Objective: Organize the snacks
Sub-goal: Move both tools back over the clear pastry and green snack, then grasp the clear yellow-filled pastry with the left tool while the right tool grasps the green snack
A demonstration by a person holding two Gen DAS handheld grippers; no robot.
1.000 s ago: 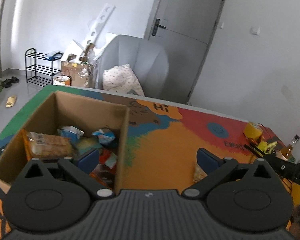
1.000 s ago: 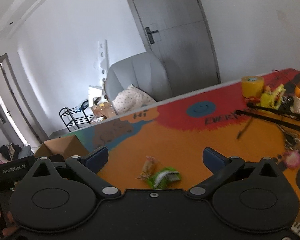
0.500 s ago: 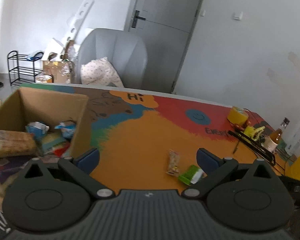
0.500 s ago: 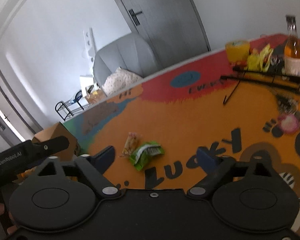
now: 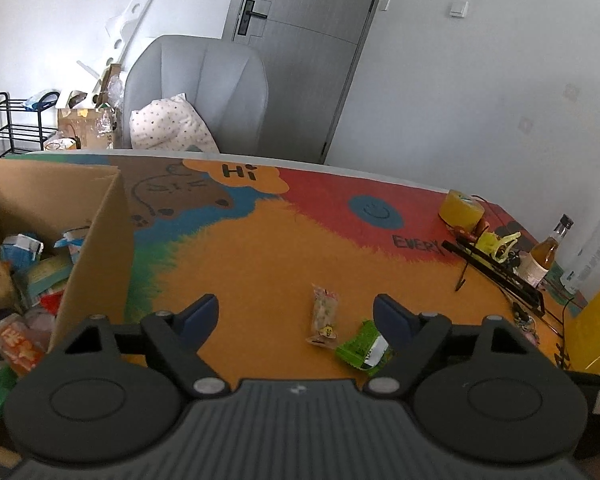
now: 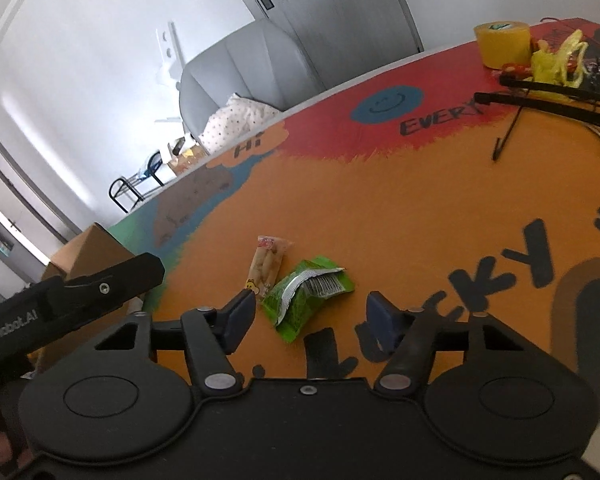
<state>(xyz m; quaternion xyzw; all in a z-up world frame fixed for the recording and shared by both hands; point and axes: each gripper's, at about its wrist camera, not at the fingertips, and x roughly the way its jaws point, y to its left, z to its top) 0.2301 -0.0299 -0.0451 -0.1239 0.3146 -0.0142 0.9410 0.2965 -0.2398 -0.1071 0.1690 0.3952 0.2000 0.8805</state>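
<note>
A green snack packet (image 6: 308, 294) and a clear beige snack packet (image 6: 267, 266) lie side by side on the orange part of the table mat. My right gripper (image 6: 311, 318) is open and empty, low over the green packet, jaws either side of its near end. My left gripper (image 5: 296, 316) is open and empty, above the mat; the beige packet (image 5: 323, 316) and green packet (image 5: 362, 350) lie near its right finger. A cardboard box (image 5: 96, 248) holding several snacks stands at the left; it also shows in the right wrist view (image 6: 88, 250).
A yellow tape roll (image 5: 461, 211), a bottle (image 5: 542, 254), a black rack (image 5: 500, 276) and small clutter sit at the table's right end. A grey armchair (image 5: 204, 88) with a pillow stands behind the table. The left gripper's body (image 6: 68, 300) shows in the right wrist view.
My left gripper swung right, away from above the box towards the two packets. My right gripper moved down and forward until the green packet lies between its fingers.
</note>
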